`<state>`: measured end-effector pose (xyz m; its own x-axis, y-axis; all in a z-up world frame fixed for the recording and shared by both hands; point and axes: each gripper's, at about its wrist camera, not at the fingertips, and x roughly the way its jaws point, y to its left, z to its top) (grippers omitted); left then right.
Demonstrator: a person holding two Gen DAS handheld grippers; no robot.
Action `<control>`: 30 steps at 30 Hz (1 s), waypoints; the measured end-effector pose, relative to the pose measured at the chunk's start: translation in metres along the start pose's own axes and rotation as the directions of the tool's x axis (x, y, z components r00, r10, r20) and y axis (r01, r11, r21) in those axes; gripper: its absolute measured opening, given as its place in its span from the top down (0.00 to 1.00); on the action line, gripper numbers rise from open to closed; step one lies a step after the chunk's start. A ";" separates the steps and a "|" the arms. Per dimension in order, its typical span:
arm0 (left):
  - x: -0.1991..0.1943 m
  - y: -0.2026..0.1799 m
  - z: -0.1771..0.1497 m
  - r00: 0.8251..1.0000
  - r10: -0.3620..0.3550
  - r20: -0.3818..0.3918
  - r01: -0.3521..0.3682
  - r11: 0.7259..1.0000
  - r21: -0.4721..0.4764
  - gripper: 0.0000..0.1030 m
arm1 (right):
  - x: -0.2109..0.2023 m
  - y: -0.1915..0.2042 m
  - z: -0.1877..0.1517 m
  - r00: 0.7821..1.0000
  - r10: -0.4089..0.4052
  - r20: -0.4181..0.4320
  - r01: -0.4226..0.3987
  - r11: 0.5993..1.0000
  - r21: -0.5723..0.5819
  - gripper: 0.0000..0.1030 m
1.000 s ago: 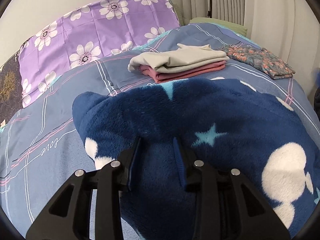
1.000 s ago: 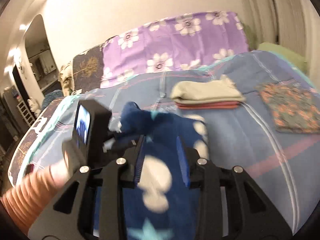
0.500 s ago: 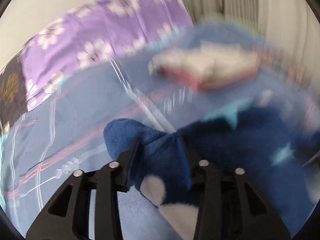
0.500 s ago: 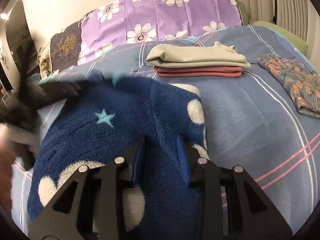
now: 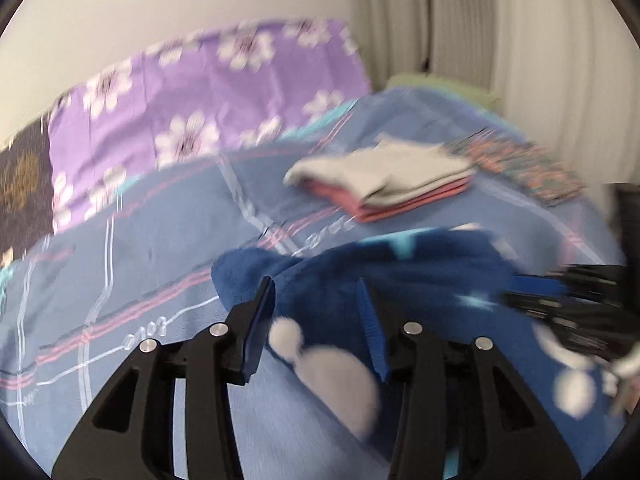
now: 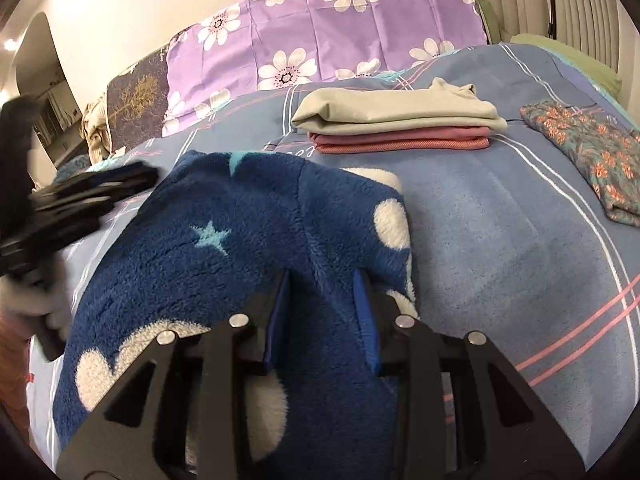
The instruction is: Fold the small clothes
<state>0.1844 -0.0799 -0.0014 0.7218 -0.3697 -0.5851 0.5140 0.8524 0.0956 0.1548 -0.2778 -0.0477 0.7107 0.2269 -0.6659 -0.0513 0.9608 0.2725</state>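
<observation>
A dark blue fleece garment (image 6: 224,248) with white blobs and pale stars lies folded over on the blue bed cover (image 6: 500,220). My right gripper (image 6: 322,284) is shut on a thick bunch of it near its right edge. In the left wrist view, blurred by motion, the fleece garment (image 5: 420,272) lies below my left gripper (image 5: 316,298). Its jaws are opening, with the fleece corner showing between them but not pinched by the pads. Each gripper appears as a dark blur in the other's view: the right gripper (image 5: 560,292) and the left gripper (image 6: 80,196).
A folded stack, beige on pink (image 6: 400,120), sits further back on the bed. A floral garment (image 6: 592,152) lies at the right edge. Purple flowered pillows (image 6: 328,32) line the wall behind. A person's orange sleeve (image 6: 12,360) shows at the far left.
My left gripper's jaws have widened and it has risen and drawn back from the fleece corner it held. My right gripper came down with the fleece, then stayed still.
</observation>
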 end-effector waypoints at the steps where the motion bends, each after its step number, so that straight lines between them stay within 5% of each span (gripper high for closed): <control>1: -0.014 -0.002 -0.002 1.000 -0.027 0.016 0.027 1.000 0.002 0.54 | 0.000 0.000 0.000 1.000 -0.001 0.001 0.001 1.000 -0.001 0.68; 5: -0.066 -0.035 -0.024 0.975 -0.213 0.058 0.211 0.977 0.044 0.43 | -0.001 0.004 -0.001 1.000 -0.017 0.009 0.017 1.000 -0.016 0.68; 8: -0.053 -0.073 -0.055 0.952 -0.298 -0.072 0.302 0.952 0.058 0.42 | -0.001 0.004 -0.001 1.000 -0.016 0.009 0.017 1.000 -0.016 0.68; 11: -0.037 -0.109 -0.085 0.989 -0.138 -0.056 0.147 0.965 0.217 0.41 | -0.002 0.006 -0.002 1.000 -0.028 0.008 0.028 0.999 -0.036 0.68; 16: -0.039 -0.102 -0.078 0.983 -0.149 -0.108 0.166 0.971 0.170 0.41 | -0.033 -0.007 -0.002 0.999 0.033 0.025 -0.033 0.999 0.029 0.66; 18: -0.041 -0.100 -0.081 0.984 -0.149 -0.103 0.163 0.975 0.148 0.41 | -0.069 -0.018 -0.014 0.997 0.033 0.073 -0.039 0.996 0.082 0.50; 23: -0.041 -0.100 -0.081 0.984 -0.155 -0.084 0.165 0.976 0.138 0.42 | -0.134 -0.047 -0.070 0.995 0.026 0.097 -0.045 0.980 0.194 0.38; 27: -0.040 -0.097 -0.082 0.984 -0.165 -0.074 0.173 0.977 0.125 0.42 | -0.145 -0.071 -0.125 0.991 0.131 -0.008 -0.116 0.905 0.410 0.30; 30: -0.041 -0.098 -0.083 0.986 -0.155 -0.066 0.163 0.979 0.125 0.42 | -0.137 -0.074 -0.156 0.961 0.269 -0.066 -0.187 0.807 0.560 0.28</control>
<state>0.0657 -0.1178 -0.0538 0.6010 -0.4722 -0.6448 0.6786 0.7278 0.0995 -0.0483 -0.3553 -0.0851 0.6227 0.4867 -0.6126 0.2187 0.6435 0.7335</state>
